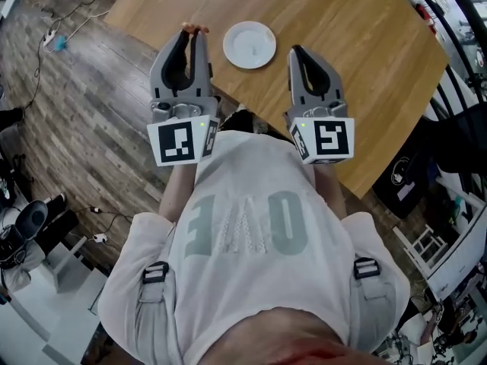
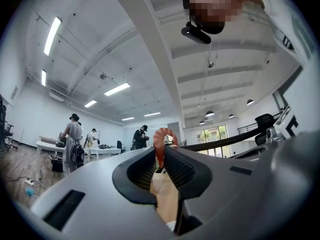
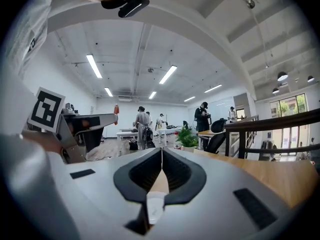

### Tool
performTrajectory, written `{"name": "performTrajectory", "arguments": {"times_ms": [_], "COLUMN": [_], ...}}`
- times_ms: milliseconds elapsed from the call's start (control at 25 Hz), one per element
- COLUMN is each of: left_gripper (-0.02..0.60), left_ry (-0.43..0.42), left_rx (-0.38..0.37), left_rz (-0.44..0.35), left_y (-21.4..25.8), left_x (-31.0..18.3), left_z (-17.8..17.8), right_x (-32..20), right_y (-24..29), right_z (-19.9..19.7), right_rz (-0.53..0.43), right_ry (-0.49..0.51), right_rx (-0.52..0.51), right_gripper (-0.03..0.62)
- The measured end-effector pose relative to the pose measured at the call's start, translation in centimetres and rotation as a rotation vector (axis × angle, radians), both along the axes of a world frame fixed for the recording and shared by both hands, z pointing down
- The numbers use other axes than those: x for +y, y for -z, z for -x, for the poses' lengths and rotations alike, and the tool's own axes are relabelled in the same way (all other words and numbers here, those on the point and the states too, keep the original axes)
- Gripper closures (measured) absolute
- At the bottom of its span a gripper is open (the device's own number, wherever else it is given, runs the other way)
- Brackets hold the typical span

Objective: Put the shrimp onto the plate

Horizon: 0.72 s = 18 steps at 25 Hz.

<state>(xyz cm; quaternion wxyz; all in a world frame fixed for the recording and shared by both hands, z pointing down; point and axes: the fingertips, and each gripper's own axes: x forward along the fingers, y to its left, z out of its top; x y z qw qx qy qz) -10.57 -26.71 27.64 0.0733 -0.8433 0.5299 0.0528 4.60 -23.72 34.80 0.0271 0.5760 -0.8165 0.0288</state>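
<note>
A small orange shrimp (image 1: 195, 29) sticks out from the tips of my left gripper (image 1: 192, 34), which is shut on it; in the left gripper view the curled shrimp (image 2: 161, 143) is pinched between the ribbed pads. The white round plate (image 1: 249, 45) lies on the wooden table (image 1: 342, 52), just right of the left gripper's tips and left of my right gripper (image 1: 297, 51). The right gripper (image 3: 161, 150) is shut with nothing between its jaws. Both grippers are held level, pointing out across the room.
The table's near edge (image 1: 251, 105) runs diagonally under both grippers. Wooden floor (image 1: 84, 105) with cables lies to the left. Dark railings and bags (image 1: 449, 128) stand to the right. Several people stand at tables (image 3: 145, 126) far across the room.
</note>
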Motion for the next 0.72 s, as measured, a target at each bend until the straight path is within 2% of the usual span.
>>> {"name": "performTrajectory", "arguments": {"times_ms": [360,720], "left_gripper": [0.525,0.525], "left_ry": [-0.172,-0.288], "left_rx": [-0.044,-0.151], "left_rz": [0.039,0.257], "left_y": [-1.5,-9.6], "left_x": [-4.1,-8.2], "left_z": [-4.2,-8.2], "right_x": [-1.7,-2.4], "right_y": [-0.3,-1.1], "right_z": [-1.1,-2.6], "right_rz": [0.015,0.048], "right_ry": [-0.092,-0.175], "right_rx": [0.008,0.017], "right_gripper": [0.576,0.576]}}
